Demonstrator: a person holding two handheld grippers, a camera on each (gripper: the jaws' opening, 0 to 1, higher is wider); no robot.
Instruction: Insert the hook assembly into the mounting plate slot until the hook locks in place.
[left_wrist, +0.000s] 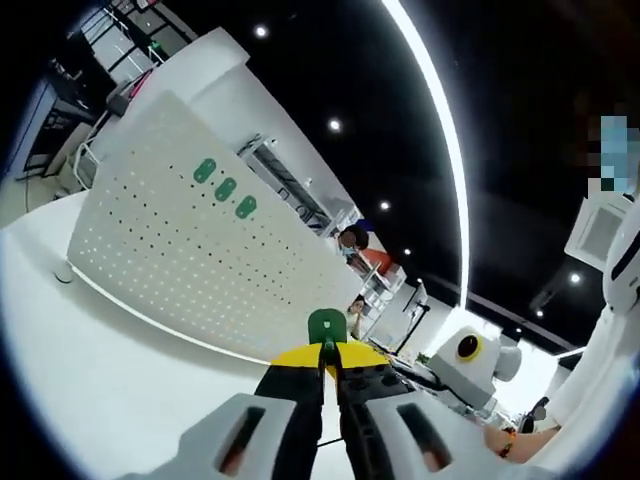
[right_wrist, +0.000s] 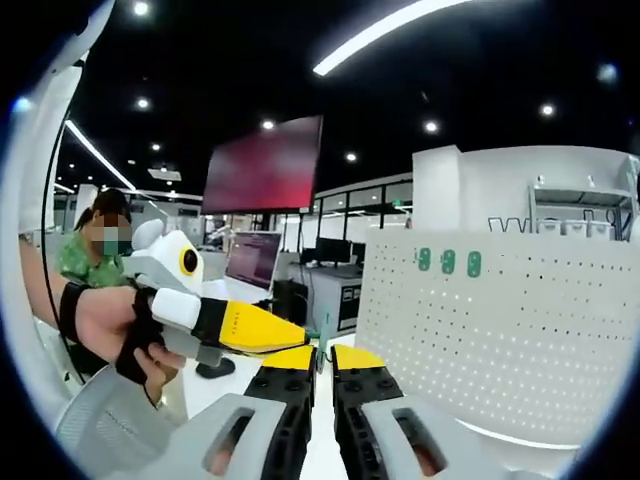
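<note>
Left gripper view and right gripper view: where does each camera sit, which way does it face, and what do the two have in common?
Left gripper view: rides the left gripper, looking along its jaws, shut on a green hook piece, toward the white pegboard with three green hooks; the right gripper enters at right.
Right gripper view: rides the right gripper, facing the pegboard; the person's left hand holds the left gripper at left.
Shared: pegboard, green hooks, each other's gripper.
</note>
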